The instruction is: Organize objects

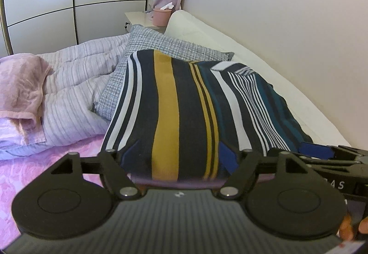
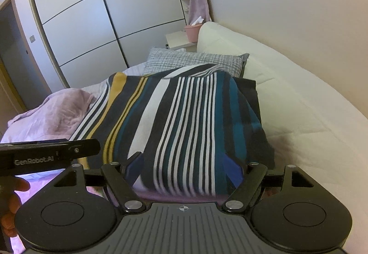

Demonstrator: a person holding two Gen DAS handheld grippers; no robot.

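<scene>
A striped pillow (image 1: 184, 111) in navy, mustard, teal and white lies on the bed against the white headboard cushion; it also shows in the right wrist view (image 2: 184, 125). My left gripper (image 1: 178, 157) has its jaws spread wide around the pillow's near edge, the blue fingers (image 1: 226, 155) at either side of it. My right gripper (image 2: 184, 171) stands the same way around the near edge further right, blue fingers (image 2: 232, 168) against the fabric. Whether either pair presses the pillow I cannot tell. Each gripper shows at the edge of the other's view.
A grey checked pillow (image 1: 161, 47) lies behind the striped one. A lilac quilt (image 1: 76, 93) and pink blanket (image 1: 20, 83) lie left. A white headboard cushion (image 2: 287, 93) runs along the wall. A nightstand (image 1: 142, 19) with a pink tub (image 1: 161, 15) stands beyond; wardrobe doors (image 2: 103, 24) behind.
</scene>
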